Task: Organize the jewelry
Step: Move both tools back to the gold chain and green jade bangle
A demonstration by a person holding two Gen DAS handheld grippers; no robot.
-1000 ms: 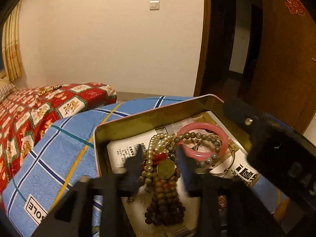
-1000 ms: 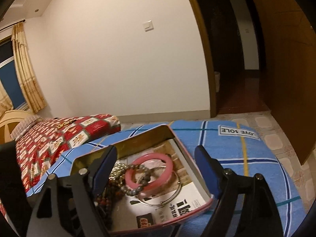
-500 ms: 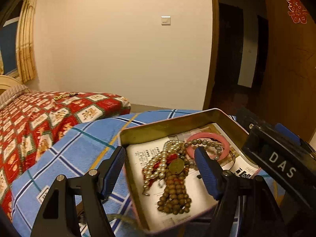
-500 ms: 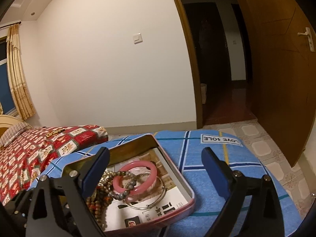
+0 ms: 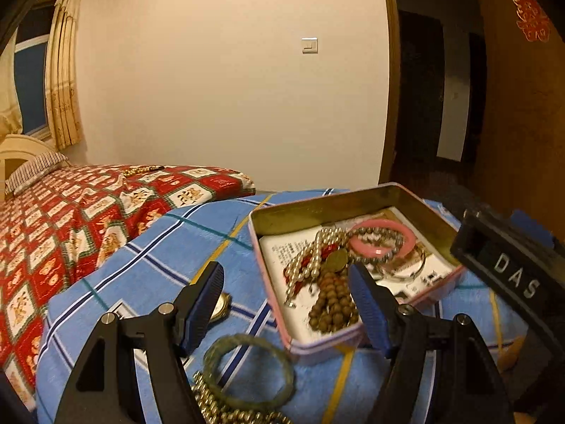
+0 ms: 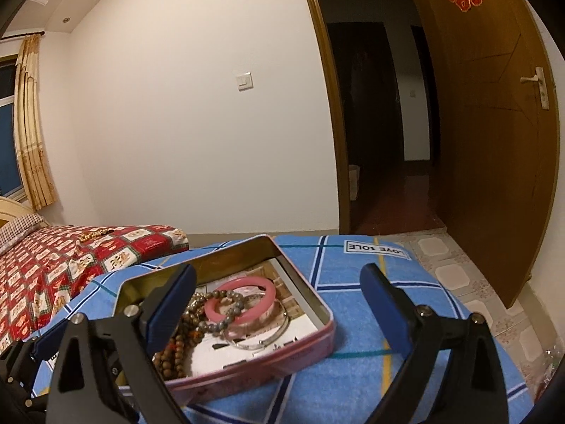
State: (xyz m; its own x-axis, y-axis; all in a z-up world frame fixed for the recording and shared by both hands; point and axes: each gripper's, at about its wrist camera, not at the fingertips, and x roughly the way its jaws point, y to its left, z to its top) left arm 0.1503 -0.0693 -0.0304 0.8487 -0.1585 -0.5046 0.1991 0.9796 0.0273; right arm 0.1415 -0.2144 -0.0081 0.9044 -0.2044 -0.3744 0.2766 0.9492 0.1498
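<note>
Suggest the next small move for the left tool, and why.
Probably lower the left tool onto the green bangle and close on its rim. Its jaws stand open and empty, and the bangle lies loose on the blue blanket just below, outside the pink tin that already holds other jewelry.

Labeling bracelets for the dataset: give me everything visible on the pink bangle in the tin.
The pink bangle is a smooth, glossy, closed ring, plastic or stone by its look. It lies nearly flat inside the open tin, toward its far right corner. A grey beaded bracelet is looped through it, and it overlaps a thin silver bangle. No tool touches it.
</note>
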